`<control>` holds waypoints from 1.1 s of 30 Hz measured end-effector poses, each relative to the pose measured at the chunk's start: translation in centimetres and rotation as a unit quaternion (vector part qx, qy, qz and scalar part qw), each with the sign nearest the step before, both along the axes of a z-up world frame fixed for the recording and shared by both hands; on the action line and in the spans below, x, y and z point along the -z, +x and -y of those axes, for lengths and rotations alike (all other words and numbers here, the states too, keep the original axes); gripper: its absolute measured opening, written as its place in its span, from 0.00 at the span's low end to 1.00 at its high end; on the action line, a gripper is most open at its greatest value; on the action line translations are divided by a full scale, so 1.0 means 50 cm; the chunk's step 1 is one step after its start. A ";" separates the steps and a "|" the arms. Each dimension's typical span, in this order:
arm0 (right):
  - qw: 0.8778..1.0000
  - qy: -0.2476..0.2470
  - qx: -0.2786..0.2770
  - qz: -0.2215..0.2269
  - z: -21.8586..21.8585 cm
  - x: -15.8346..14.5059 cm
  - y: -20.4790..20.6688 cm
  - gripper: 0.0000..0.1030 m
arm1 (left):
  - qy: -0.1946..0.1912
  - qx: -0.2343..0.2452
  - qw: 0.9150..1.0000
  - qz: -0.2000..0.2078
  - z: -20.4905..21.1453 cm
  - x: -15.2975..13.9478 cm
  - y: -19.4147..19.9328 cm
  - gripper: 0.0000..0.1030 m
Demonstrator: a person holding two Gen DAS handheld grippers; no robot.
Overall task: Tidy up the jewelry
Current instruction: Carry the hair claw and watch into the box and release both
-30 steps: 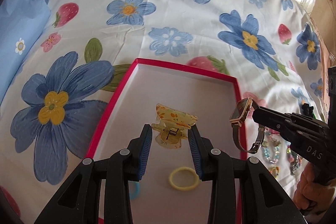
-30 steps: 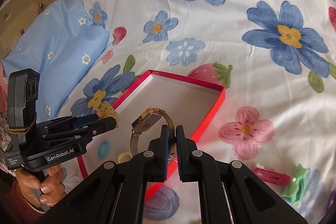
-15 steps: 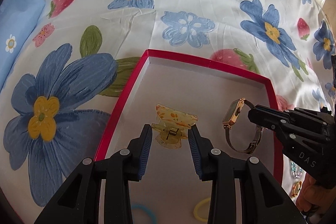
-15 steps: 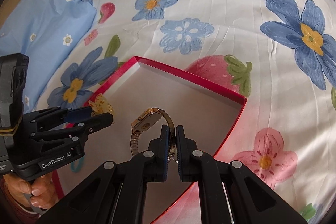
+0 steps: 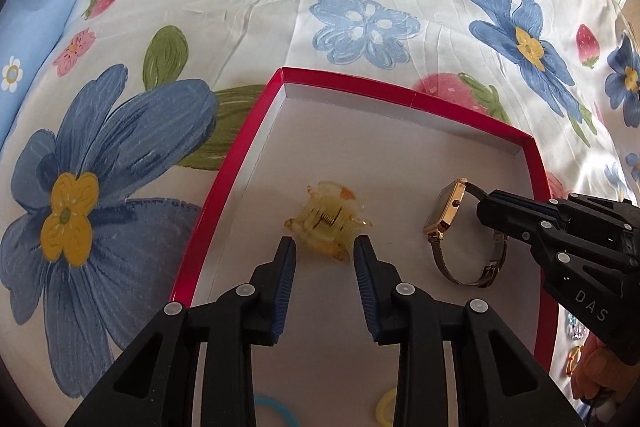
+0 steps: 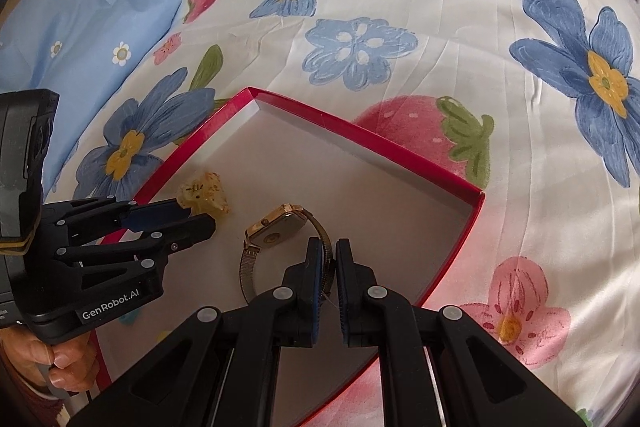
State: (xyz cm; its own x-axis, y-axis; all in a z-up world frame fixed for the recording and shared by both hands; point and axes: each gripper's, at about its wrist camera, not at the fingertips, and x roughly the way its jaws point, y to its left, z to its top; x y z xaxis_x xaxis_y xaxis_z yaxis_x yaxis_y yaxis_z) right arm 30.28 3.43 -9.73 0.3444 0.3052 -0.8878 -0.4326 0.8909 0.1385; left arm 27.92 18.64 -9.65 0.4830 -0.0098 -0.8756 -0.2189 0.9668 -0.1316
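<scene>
Your left gripper [image 5: 324, 247]: fingers apart, apparently just clear of the hair claw [image 5: 326, 225], which lies at twelve o'clock in the red box [image 5: 240, 163]. Your right gripper [image 6: 327, 267]: fingers clamped on the watch [image 6: 276, 231] strap, case at eleven o'clock, low over the box floor.

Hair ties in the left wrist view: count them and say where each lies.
2. A blue hair tie lies on the red box floor at the bottom edge, below the left gripper; a yellow hair tie lies right of it. Both are partly hidden; more may be.
</scene>
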 end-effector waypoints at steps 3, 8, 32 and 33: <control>1.000 0.000 0.000 0.000 -0.001 -0.001 0.000 0.07 | 0.003 0.000 1.000 0.000 0.002 0.000 0.000 0.29; 1.000 0.004 -0.001 0.000 -0.002 -0.003 0.000 0.10 | 0.004 0.000 1.000 0.000 0.003 0.000 -0.002 0.29; 0.996 0.074 0.043 0.040 0.122 -0.129 -0.129 0.41 | -0.003 -0.022 1.000 0.019 0.005 -0.071 -0.102 0.56; 0.995 0.074 0.049 0.043 0.138 -0.134 -0.143 0.41 | -0.008 -0.023 0.999 0.025 0.009 -0.079 -0.116 0.58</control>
State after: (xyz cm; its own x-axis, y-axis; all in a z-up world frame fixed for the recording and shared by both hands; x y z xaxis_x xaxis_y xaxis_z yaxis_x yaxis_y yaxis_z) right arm 23.15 -3.46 -3.05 0.4512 0.3915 -0.8019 -0.3612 0.9019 0.2371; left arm 22.13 18.20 -5.73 0.5265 -0.0010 -0.8502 -0.2560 0.9534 -0.1596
